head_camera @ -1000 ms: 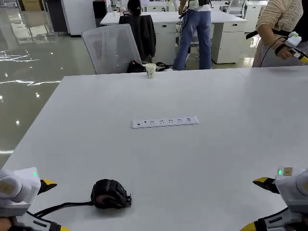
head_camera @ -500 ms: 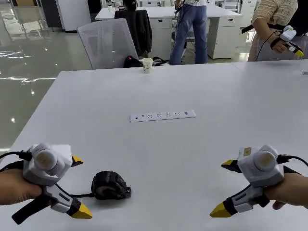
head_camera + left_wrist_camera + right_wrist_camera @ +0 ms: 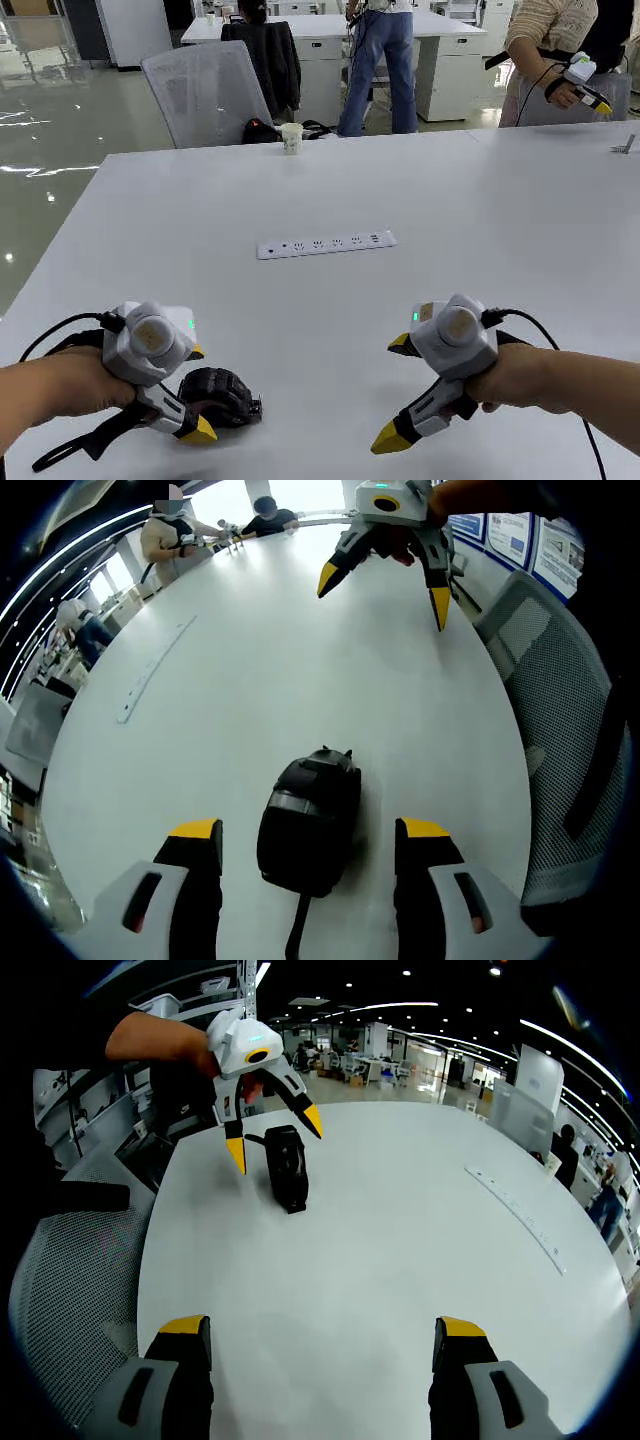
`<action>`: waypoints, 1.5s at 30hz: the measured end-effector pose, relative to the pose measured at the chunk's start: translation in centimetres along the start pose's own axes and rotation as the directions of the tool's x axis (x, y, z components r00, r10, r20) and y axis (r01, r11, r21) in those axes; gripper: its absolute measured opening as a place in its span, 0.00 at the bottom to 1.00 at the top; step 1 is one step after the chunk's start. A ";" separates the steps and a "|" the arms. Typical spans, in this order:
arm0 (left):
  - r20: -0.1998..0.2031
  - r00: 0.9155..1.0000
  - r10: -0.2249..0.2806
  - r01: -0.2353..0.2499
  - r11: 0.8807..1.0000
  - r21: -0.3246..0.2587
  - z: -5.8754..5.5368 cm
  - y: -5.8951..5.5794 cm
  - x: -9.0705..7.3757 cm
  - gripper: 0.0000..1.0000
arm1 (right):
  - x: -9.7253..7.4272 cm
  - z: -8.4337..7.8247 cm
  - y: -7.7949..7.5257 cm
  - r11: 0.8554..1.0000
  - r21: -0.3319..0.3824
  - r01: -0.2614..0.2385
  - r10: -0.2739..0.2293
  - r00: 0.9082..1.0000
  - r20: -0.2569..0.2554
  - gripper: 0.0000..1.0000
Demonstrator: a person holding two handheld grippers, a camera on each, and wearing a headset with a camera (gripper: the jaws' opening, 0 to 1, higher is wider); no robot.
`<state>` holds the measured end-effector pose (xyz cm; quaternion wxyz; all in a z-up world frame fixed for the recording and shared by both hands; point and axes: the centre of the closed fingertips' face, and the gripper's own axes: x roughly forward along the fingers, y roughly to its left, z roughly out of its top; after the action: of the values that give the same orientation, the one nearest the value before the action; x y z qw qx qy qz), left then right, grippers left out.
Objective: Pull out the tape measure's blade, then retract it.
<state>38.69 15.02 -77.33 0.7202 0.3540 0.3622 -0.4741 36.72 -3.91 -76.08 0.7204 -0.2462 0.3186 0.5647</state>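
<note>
A black tape measure (image 3: 222, 396) lies on the white table (image 3: 450, 200) near its front left edge, blade fully in, a black strap trailing to the left. My left gripper (image 3: 197, 392) is open and straddles it, one yellow-tipped finger on each side; in the left gripper view the tape measure (image 3: 308, 820) sits between the jaws without being clamped. My right gripper (image 3: 392, 392) is open and holds nothing, a short way to the right of the tape. In the right gripper view, the left gripper (image 3: 275, 1138) hangs over the tape measure (image 3: 287, 1168).
A white power strip (image 3: 325, 244) lies mid-table. A paper cup (image 3: 291, 137) stands at the far edge, with a grey mesh chair (image 3: 205, 95) behind it. People stand by desks at the back; one at the far right holds a gripper.
Both grippers have moved up and inward from the front edge. The left one has come over the tape measure and now straddles it; the tape itself has stayed put.
</note>
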 end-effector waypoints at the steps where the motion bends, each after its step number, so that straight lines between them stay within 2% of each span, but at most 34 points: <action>1: -0.008 1.000 0.004 -0.004 1.000 0.002 0.0 0.0 0.2 0.63 | 0.2 0.3 0.1 1.000 -0.003 -0.004 0.004 1.000 0.002 0.90; 3: -0.014 1.000 0.010 -0.010 1.000 0.001 0.0 0.2 0.7 0.57 | 0.7 1.0 0.2 1.000 -0.007 -0.014 0.014 1.000 0.006 0.88; 4: -0.018 1.000 0.012 -0.012 1.000 -0.006 0.0 0.2 0.9 0.52 | 0.9 1.2 0.2 1.000 -0.008 -0.016 0.016 1.000 0.008 0.87; 6: -0.040 0.999 0.003 -0.002 1.000 0.021 0.0 -0.1 0.9 0.37 | 1.6 1.7 0.3 0.999 -0.026 -0.021 0.021 1.000 -0.004 0.84; 8: -0.055 0.998 0.013 -0.013 1.000 0.001 0.0 -0.5 0.8 0.37 | 2.2 2.1 0.3 0.998 -0.051 -0.027 0.026 1.000 -0.012 0.79; 9: -0.060 0.998 0.019 -0.021 0.999 -0.028 -0.1 -0.5 0.7 0.36 | 2.7 2.4 0.4 0.998 -0.051 -0.030 0.030 0.999 -0.011 0.77; 14: -0.051 0.998 0.034 -0.036 0.999 -0.028 -0.1 -0.7 0.6 0.35 | 4.8 3.5 0.4 0.999 -0.031 -0.044 0.044 0.999 0.005 0.68; 16: -0.044 0.999 0.030 -0.031 0.999 -0.026 -0.1 -0.6 0.7 0.35 | 5.5 3.8 0.5 0.998 -0.035 -0.047 0.047 0.999 0.005 0.65; 19: -0.039 0.999 0.019 -0.020 0.999 -0.032 -0.1 -0.4 0.8 0.35 | 6.5 4.3 0.8 0.994 -0.085 -0.065 0.064 0.998 -0.017 0.61; 22: -0.045 0.999 0.008 -0.010 0.999 -0.036 -0.2 -0.4 0.8 0.35 | 7.2 5.0 0.9 0.993 -0.100 -0.069 0.067 0.998 -0.023 0.57; 25: -0.052 0.999 -0.010 0.008 0.999 -0.045 -0.2 -0.2 0.9 0.34 | 7.8 6.0 0.9 0.988 -0.144 -0.050 0.048 0.999 -0.021 0.45; 28: -0.057 0.998 -0.017 0.012 0.996 -0.085 -0.3 -0.1 1.0 0.34 | 8.5 7.2 1.4 0.985 -0.160 -0.071 0.070 0.997 -0.006 0.45; 31: -0.060 0.998 -0.016 0.011 0.996 -0.088 -0.4 -0.3 0.9 0.34 | 9.1 8.1 1.6 0.981 -0.175 -0.081 0.082 0.997 -0.002 0.43; 36: -0.051 0.999 -0.016 0.012 0.997 -0.076 -0.3 -0.3 1.0 0.34 | 9.9 8.2 1.9 0.975 -0.191 -0.112 0.111 0.994 -0.016 0.41; 39: -0.042 0.999 -0.018 0.015 0.997 -0.075 -0.3 -0.4 0.9 0.34 | 10.5 8.0 2.1 0.971 -0.196 -0.138 0.135 0.990 -0.029 0.36; 45: -0.047 0.999 -0.022 0.019 0.997 -0.070 -0.3 -0.3 1.1 0.34 | 11.8 7.5 2.5 0.968 -0.197 -0.155 0.149 0.988 -0.047 0.32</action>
<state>38.65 14.71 -78.46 0.7184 0.3361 0.3992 -0.4600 37.50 9.81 -79.64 0.6414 -0.3015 0.2896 0.6433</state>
